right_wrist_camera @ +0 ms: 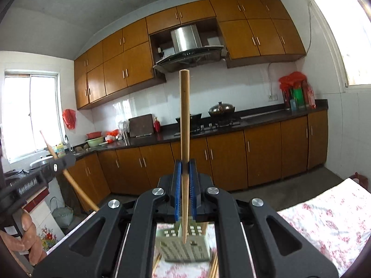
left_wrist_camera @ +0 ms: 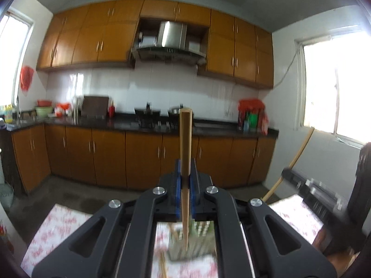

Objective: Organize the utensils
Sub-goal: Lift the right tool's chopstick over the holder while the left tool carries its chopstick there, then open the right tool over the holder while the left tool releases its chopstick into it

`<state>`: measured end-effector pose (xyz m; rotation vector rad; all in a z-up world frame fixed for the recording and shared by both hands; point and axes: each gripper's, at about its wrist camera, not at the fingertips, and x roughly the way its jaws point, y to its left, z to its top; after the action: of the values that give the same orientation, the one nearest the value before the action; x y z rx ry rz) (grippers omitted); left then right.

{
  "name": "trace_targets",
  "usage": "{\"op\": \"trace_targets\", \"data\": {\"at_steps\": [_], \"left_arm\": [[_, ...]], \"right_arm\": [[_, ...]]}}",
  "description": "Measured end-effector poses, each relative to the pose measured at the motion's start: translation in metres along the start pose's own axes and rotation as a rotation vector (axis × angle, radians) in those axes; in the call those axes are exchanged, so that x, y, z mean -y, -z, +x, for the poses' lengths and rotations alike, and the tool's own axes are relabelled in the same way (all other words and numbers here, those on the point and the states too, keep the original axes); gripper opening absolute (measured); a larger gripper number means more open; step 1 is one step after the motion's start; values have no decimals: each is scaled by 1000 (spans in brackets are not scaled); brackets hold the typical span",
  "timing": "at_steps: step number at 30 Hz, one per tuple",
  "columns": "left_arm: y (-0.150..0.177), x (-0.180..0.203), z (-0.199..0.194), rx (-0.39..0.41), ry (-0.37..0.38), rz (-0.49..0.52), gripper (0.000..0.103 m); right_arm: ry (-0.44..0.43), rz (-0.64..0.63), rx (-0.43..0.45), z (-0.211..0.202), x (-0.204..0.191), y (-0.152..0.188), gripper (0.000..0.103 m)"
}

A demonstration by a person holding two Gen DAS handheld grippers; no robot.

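The left hand-held gripper (left_wrist_camera: 184, 180) clamps a wooden chopstick (left_wrist_camera: 185, 139) between its blue pads (left_wrist_camera: 178, 190), the stick standing upright with its thick end above the fingers. Below it, blurred, a perforated utensil holder (left_wrist_camera: 197, 243) sits on a floral-clothed worktop (left_wrist_camera: 58, 231). To its right, another hand-held gripper (left_wrist_camera: 287, 173) grips a second chopstick (left_wrist_camera: 299, 150).

Smooth wooden chopstick (right_wrist_camera: 184, 139), glossy cabinets (right_wrist_camera: 262, 155)

Holder (left_wrist_camera: 185, 243) below left tongs (left_wrist_camera: 184, 178) blurred; loose chopsticks (right_wrist_camera: 214, 266) cut off by bottom edge.
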<state>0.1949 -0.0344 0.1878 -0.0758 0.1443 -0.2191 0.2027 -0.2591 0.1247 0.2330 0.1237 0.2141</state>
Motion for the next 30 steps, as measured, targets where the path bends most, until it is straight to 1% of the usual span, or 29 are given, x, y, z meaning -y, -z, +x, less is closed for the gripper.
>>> {"op": "trace_targets", "data": {"at_steps": [3,6,9,14,15,17,19,21,23,25,26,27,28,29,30], "left_arm": [[-6,7,21,63,-32,-9,8],[1,9,45,83,-68,-14,8],[18,7,69,47,-68,-29,8],[54,-1,98,-55,-58,-57,8],[58,-6,99,-64,-57,-61,8],[67,-13,102,-92,-55,-78,8],[70,-17,102,-107,-56,-93,9],[72,-20,98,-110,-55,-96,13],[70,-22,93,-106,-54,-97,18],[66,-24,84,-97,-53,-95,20],[64,-25,78,-90,-53,-93,22],[62,-26,70,-81,-52,-91,25],[59,-28,63,-75,-53,-89,26],[58,-30,55,-70,-53,-87,27],[58,-32,46,-66,-54,-84,28]], "right_arm": [[16,-2,15,16,2,4,8],[30,-2,6,31,4,12,8],[36,3,-20,42,6,23,8],[43,-6,-83,54,7,41,8],[41,-2,-100,56,9,45,8],[51,-3,-92,52,8,46,8],[39,5,-103,51,6,43,10],[42,8,-116,50,7,40,17],[44,12,-124,50,7,37,18],[42,18,-123,43,6,33,18],[41,17,-116,39,6,30,19],[42,15,-109,34,6,28,23],[47,12,-99,26,5,25,25],[51,12,-91,21,6,24,30],[62,13,-84,11,8,23,31]]}}
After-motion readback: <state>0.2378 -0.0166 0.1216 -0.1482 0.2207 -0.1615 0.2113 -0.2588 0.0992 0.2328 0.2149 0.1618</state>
